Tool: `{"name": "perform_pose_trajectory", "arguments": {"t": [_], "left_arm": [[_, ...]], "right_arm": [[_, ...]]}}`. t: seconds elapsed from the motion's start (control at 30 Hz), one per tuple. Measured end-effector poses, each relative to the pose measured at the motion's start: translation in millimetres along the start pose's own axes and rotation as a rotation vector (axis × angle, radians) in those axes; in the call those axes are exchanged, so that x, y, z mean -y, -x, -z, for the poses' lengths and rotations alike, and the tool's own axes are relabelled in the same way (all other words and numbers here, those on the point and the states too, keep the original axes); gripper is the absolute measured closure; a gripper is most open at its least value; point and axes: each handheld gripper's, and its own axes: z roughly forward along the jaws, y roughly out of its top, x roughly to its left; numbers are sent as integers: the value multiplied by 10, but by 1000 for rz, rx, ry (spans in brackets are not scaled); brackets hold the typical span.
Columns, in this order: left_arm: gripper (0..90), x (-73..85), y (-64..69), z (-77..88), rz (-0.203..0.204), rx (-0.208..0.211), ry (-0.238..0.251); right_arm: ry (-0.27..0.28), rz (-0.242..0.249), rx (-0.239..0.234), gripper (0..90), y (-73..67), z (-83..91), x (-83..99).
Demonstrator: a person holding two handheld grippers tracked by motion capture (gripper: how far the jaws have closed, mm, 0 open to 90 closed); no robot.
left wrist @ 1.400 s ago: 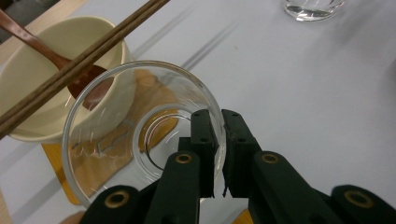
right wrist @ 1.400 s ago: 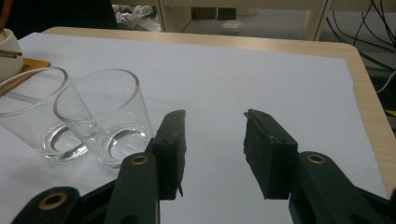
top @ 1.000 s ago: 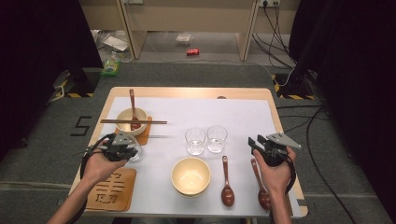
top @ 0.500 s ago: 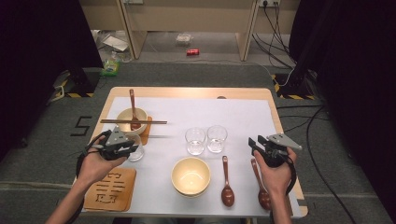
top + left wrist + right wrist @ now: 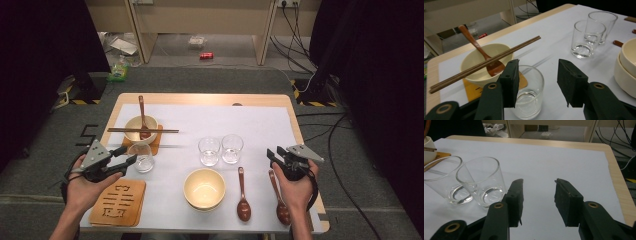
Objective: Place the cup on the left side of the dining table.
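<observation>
My left gripper [image 5: 128, 154] is at the table's left, just left of a small clear glass [image 5: 144, 158]. Its jaws have just been opening and now stand open, off the glass. In the left gripper view the glass [image 5: 530, 93] stands on the white sheet, half behind the left jaw of my left gripper [image 5: 537, 75], with no pad touching it. My right gripper [image 5: 273, 154] hovers at the right edge, open with nothing in it. Seen in its own view, my right gripper [image 5: 537, 183] faces bare white sheet, with two glasses [image 5: 482, 180] to its left.
A cream bowl [image 5: 135, 126] with a wooden spoon and chopsticks [image 5: 143, 130] across it sits on a coaster behind the glass. Two glasses [image 5: 209, 151] stand mid-table, and a stacked cream bowl [image 5: 204, 187] sits in front. Two brown spoons [image 5: 243, 197] lie to the right. A wooden trivet [image 5: 118, 202] lies front left.
My left gripper's jaws have opened off the small glass, and the hand has drawn back to the left, leaving the glass standing. The right gripper has kept still.
</observation>
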Motion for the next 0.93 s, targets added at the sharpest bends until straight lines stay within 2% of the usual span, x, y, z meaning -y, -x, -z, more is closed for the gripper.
{"name": "perform_pose_trajectory", "arguments": {"t": [0.13, 0.3, 0.57, 0.93], "left_arm": [[494, 132, -75, 70, 37, -25, 29], [472, 278, -172, 102, 60, -63, 31], [455, 515, -293, 87, 123, -97, 37], [438, 522, -278, 33, 145, -87, 59]], "right_arm": [[0, 2, -1, 584, -5, -5, 1], [0, 2, -5, 584, -11, -18, 2], [1, 1, -9, 584, -18, -33, -3], [16, -2, -20, 581, -6, -14, -16]]}}
